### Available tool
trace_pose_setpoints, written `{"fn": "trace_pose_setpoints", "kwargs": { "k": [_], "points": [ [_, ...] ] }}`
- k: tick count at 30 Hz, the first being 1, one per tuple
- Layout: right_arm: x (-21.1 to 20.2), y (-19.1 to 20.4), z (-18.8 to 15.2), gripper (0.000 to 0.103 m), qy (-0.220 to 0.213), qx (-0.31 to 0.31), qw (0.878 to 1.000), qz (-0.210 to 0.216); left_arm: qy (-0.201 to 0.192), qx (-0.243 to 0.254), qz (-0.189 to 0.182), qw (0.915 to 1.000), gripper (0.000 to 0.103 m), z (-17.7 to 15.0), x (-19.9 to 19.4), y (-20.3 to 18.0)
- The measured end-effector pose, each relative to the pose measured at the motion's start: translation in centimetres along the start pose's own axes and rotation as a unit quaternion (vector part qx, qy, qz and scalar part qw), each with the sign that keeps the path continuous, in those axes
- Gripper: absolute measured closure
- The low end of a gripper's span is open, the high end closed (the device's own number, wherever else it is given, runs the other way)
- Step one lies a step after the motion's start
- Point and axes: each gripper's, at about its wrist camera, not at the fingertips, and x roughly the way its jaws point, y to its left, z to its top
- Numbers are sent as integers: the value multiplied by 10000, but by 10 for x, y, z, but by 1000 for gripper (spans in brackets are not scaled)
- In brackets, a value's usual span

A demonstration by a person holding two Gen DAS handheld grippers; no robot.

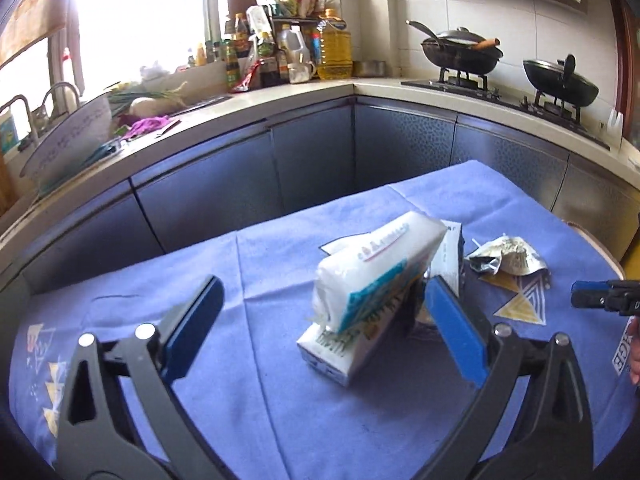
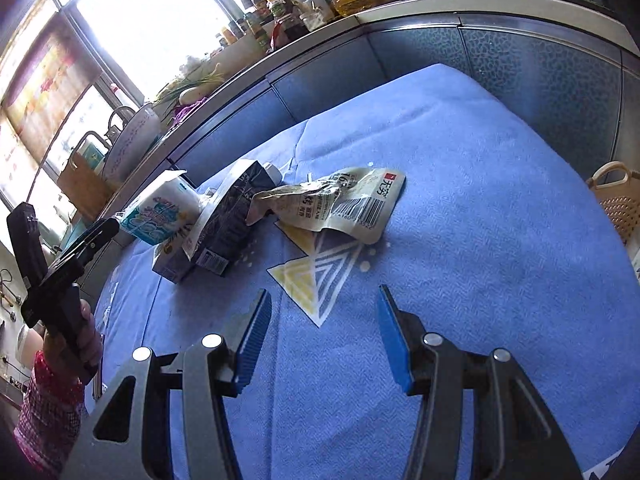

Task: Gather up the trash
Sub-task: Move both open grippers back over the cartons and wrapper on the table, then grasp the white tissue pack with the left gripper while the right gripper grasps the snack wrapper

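On the blue tablecloth (image 1: 280, 400) a white tissue pack (image 1: 376, 272) leans on a lying white carton (image 1: 340, 352), with a dark carton (image 1: 450, 256) behind and a crumpled foil wrapper (image 1: 508, 258) to the right. My left gripper (image 1: 324, 300) is open, its jaws either side of the tissue pack and carton, not touching. In the right wrist view the tissue pack (image 2: 160, 212), white carton (image 2: 172, 260), dark carton (image 2: 232, 216) and wrapper (image 2: 340, 204) lie ahead. My right gripper (image 2: 324, 300) is open and empty above the cloth (image 2: 480, 240), short of the wrapper.
A kitchen counter (image 1: 304, 92) wraps around the back with bottles (image 1: 332, 48), a sink and vegetables (image 1: 160, 100), and two woks (image 1: 460, 54) on the stove. A beige plastic basket (image 2: 616, 200) stands off the table's right edge. The left gripper and hand (image 2: 64, 280) show at the left.
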Motion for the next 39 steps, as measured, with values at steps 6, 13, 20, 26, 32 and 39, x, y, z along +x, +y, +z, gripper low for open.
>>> {"fn": "trace_pose_setpoints", "kwargs": {
  "k": [6, 13, 20, 26, 32, 39],
  "points": [
    [10, 2, 14, 49, 28, -153, 9995, -288, 208, 350, -177, 9990, 6, 1, 32, -6],
    [40, 14, 35, 49, 72, -654, 9948, -781, 278, 462, -376, 9978, 66, -6, 37, -20],
    [49, 24, 37, 49, -6, -1062, 9889, -1044, 76, -20, -568, 9984, 74, -11, 4, -8],
    [60, 45, 24, 49, 117, -2320, 9559, -1795, -7, -320, -893, 9955, 74, -27, -35, -3],
    [80, 37, 24, 82, 283, -2969, 9311, -2099, 55, -693, -1096, 9915, 74, -52, -63, -6],
    [36, 25, 18, 103, -58, -2197, 9662, -1347, 141, -699, -1250, 9896, 74, -68, -75, -32]
  ]
}}
